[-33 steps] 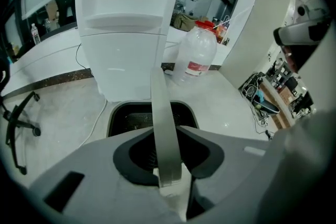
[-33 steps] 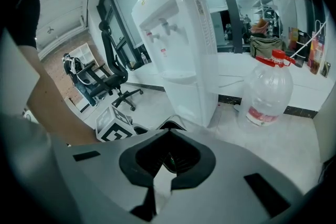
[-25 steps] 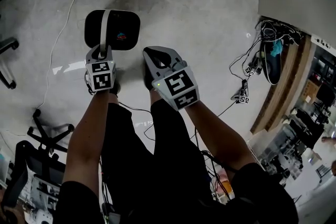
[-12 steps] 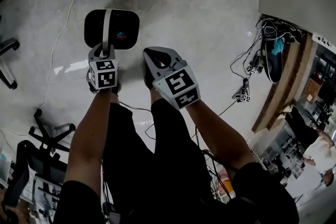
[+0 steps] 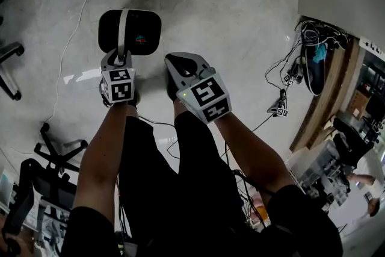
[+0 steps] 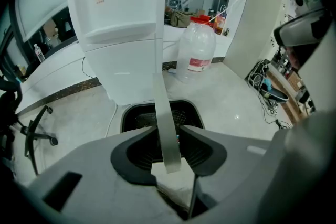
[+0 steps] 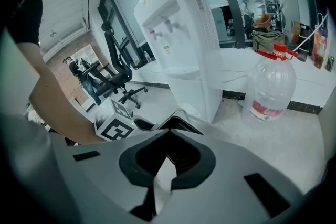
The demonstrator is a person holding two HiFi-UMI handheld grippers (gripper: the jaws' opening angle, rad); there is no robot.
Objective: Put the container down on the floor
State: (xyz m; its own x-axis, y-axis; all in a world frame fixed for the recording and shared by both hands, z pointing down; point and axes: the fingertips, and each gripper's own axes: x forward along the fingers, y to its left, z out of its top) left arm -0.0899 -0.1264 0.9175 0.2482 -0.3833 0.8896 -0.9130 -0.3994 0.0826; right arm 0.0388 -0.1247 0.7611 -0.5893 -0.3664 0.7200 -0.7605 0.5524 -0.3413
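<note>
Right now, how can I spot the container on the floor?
Find the white water dispenser. On the floor in front of it sits the container: a black tub with a pale handle band across its top, unlike the clear red-capped bottle nearby.

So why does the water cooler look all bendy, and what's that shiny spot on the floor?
Left gripper view: the wide lens bows the water cooler and darkens the corners. Head view: the shiny spot on the floor is light glaring off the smooth surface. Right gripper view: same bending, so the water cooler leans sideways.
</note>
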